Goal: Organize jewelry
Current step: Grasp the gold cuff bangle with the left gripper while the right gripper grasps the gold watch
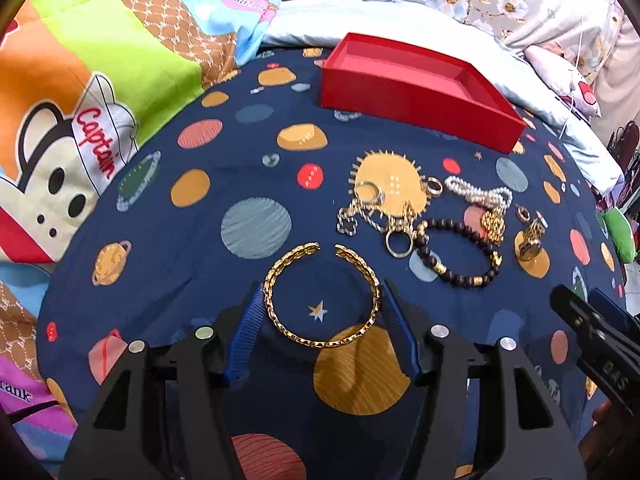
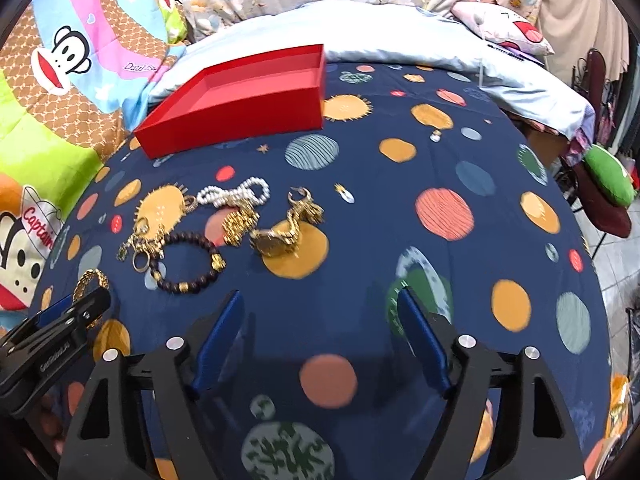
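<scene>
A gold open cuff bangle lies on the dark blue planet-print bedsheet, between the blue fingers of my open left gripper. Whether the fingers touch it I cannot tell. Beyond it lies a heap of jewelry: a dark bead bracelet, a pearl strand, gold chains and rings. An empty red box stands behind them. My right gripper is open and empty over the sheet, to the right of the bead bracelet, gold watch and pearls. The red box stands far left.
A cartoon monkey quilt is bunched at the left. A light blue pillow and floral bedding lie behind the box. A green cushion sits off the bed's right edge. The left gripper shows at the right wrist view's left edge.
</scene>
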A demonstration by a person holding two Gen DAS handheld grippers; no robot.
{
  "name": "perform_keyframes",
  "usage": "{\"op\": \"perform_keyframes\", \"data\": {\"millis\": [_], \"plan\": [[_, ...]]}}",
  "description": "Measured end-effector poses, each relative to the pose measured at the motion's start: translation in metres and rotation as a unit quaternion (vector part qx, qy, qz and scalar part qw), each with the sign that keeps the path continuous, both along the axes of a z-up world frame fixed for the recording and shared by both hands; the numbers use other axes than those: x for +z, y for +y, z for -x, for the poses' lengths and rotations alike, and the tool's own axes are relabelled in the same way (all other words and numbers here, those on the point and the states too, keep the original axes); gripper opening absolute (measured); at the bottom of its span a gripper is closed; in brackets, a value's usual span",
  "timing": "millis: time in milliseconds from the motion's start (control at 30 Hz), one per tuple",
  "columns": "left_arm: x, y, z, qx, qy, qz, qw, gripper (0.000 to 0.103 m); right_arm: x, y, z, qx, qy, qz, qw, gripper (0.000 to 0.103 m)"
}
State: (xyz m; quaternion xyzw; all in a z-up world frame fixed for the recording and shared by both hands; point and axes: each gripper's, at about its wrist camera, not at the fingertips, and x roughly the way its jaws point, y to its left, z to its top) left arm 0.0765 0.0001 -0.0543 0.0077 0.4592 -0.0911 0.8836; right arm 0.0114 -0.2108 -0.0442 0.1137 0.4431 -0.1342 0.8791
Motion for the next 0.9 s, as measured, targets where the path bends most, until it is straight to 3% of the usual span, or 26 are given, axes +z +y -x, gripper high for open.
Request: {"op": "perform_keyframes", "data": {"millis": [600,700,767,900], "plan": [[0.01,-0.003,-0.013,-0.001,-0.014,-0.003,0.9999,0.057,-0.017,-0.003,-0.048,0.022,-0.006,-0.02,1.0,0.049],[0.009,-0.003,-0.015,-0.002,-0.012,-0.002,0.9999,0.057,-0.018,-0.001,-0.05,0.025,-0.007,-0.014,1.0,0.041],[0.009,-0.004,-0.016,-0.002,-0.011,-0.003,0.9999,0.057,-0.018,-0.001,-0.05,0.026,-0.007,-0.013,1.0,0.027],[0.008,-0.005,-0.016,-0.002,-0.009,-0.003,1.0,0.057,-0.018,-0.002,-0.05,0.026,-0.008,-0.022,0.999,0.016]]}}
